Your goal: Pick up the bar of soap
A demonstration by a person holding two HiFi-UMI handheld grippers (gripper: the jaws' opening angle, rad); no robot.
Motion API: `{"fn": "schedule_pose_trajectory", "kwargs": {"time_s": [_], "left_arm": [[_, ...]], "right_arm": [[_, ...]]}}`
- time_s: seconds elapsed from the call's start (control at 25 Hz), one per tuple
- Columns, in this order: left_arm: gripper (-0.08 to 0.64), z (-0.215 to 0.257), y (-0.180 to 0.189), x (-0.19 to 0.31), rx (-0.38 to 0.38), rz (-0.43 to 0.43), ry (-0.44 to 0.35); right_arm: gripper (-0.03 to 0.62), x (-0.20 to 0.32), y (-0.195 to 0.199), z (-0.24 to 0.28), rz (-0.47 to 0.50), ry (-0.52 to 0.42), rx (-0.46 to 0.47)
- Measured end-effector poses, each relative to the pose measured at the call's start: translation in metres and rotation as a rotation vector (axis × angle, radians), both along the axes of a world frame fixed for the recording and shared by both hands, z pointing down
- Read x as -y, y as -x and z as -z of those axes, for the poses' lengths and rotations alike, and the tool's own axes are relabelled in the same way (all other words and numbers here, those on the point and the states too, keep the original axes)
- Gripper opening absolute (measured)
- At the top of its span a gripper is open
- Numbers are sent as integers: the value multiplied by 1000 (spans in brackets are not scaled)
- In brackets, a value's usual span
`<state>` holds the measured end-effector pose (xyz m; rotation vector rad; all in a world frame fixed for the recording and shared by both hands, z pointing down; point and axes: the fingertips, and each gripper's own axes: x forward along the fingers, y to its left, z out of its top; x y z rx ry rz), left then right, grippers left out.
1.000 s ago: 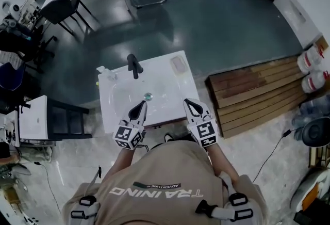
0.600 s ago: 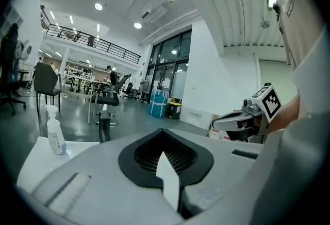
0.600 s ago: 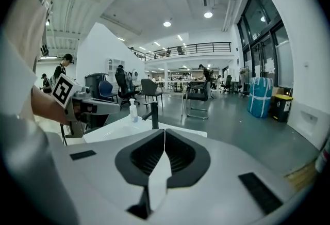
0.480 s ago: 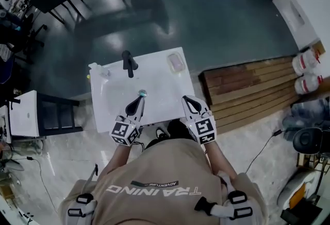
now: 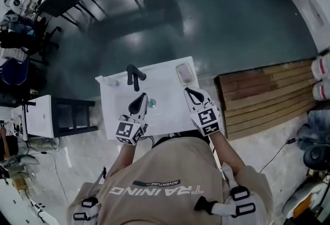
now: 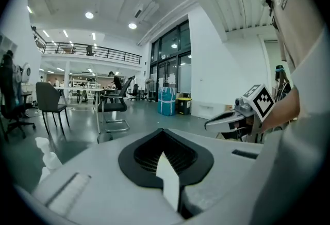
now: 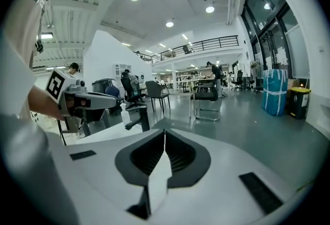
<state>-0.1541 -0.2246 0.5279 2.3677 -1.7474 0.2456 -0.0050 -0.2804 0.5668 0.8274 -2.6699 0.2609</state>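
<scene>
Head view: person stands at a white washbasin (image 5: 167,118) on a stand, one gripper in each hand, both held over the basin's near half.

Left gripper (image 5: 142,97): tips over the bowl, just beside the drain (image 5: 151,102). Its own view shows the jaws (image 6: 164,153) closed pad to pad, nothing between them.

Right gripper (image 5: 188,91): over the basin's right side, pointing toward the far right corner. Its own view shows the jaws (image 7: 163,150) closed too, empty.

Bar of soap (image 5: 183,73): pale, rectangular, lying on the basin's top at the far right corner. It sits just ahead of the right gripper's tips, not touched by them. Well apart from the left gripper. Cannot tell whether it rests in a dish.

Black faucet (image 5: 135,76): at the back edge, left of centre, spout toward the bowl. Small clear bottle (image 5: 111,82): at the far left corner.

Each gripper appears in the other's view, off to the side, marker cube showing: the right one (image 6: 234,115) from the left, the left one (image 7: 90,100) from the right.

Surroundings: wooden pallet (image 5: 263,97) on the floor to the right of the basin; black chair (image 5: 62,2) at upper left.
</scene>
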Motion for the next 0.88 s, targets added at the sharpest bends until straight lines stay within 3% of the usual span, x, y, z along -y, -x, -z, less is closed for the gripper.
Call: {"fn": "schedule_pose_trajectory", "kwargs": {"time_s": [0.16, 0.32, 0.68, 0.84, 0.88], "left_arm": [[-8, -9, 15, 9, -82, 71, 40], [-8, -21, 27, 13, -104, 107, 73], [-8, -28, 14, 28, -73, -8, 48], [-8, -30, 10, 31, -81, -38, 30], [-8, -30, 11, 32, -90, -40, 30]], "right_arm": [[6, 20, 6, -12, 18, 5, -43], [5, 34, 9, -25, 16, 36, -77], [6, 35, 24, -31, 32, 33, -164], [11, 39, 24, -41, 20, 133, -152], [42, 40, 24, -44, 15, 173, -143]]}}
